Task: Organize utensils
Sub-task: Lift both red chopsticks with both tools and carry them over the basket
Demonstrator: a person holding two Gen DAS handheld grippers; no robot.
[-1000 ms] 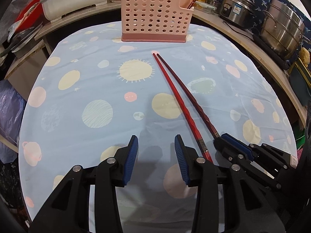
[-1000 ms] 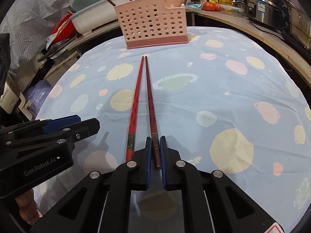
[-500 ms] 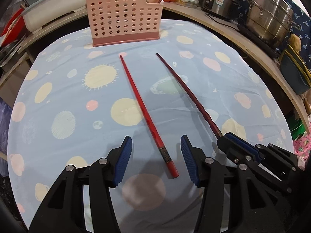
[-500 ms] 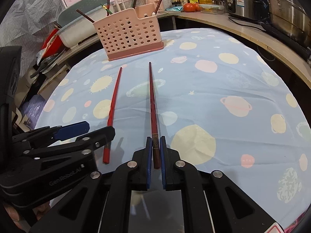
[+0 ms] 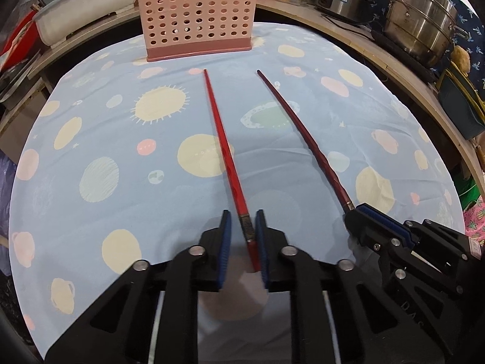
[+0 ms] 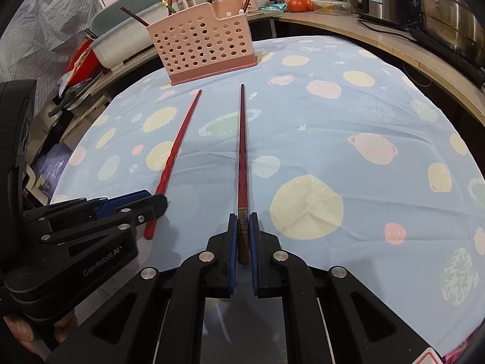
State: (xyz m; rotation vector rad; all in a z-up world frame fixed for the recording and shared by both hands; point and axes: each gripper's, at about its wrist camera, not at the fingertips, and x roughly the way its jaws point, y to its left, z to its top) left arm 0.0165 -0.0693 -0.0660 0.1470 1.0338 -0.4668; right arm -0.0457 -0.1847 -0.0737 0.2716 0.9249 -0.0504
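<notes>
A bright red chopstick (image 5: 222, 144) lies on the blue planet-print tablecloth (image 5: 100, 139); its near end sits between the narrowed jaws of my left gripper (image 5: 243, 236), touching the right pad. It also shows in the right wrist view (image 6: 175, 148). My right gripper (image 6: 243, 232) is shut on the dark red chopstick (image 6: 242, 151), which points toward the pink perforated utensil holder (image 6: 201, 42). In the left wrist view the dark chopstick (image 5: 303, 136) and the holder (image 5: 194, 15) show too.
Steel pots (image 5: 421, 21) stand on the curved wooden counter at the right. A white tub (image 5: 85, 9) and red items sit at the back left. Tomatoes and bottles (image 6: 300, 3) stand behind the holder, which has several chopsticks in it.
My left gripper has moved onto the end of the bright red chopstick and its jaws have narrowed around it. My right gripper keeps hold of the dark chopstick, now farther from the other.
</notes>
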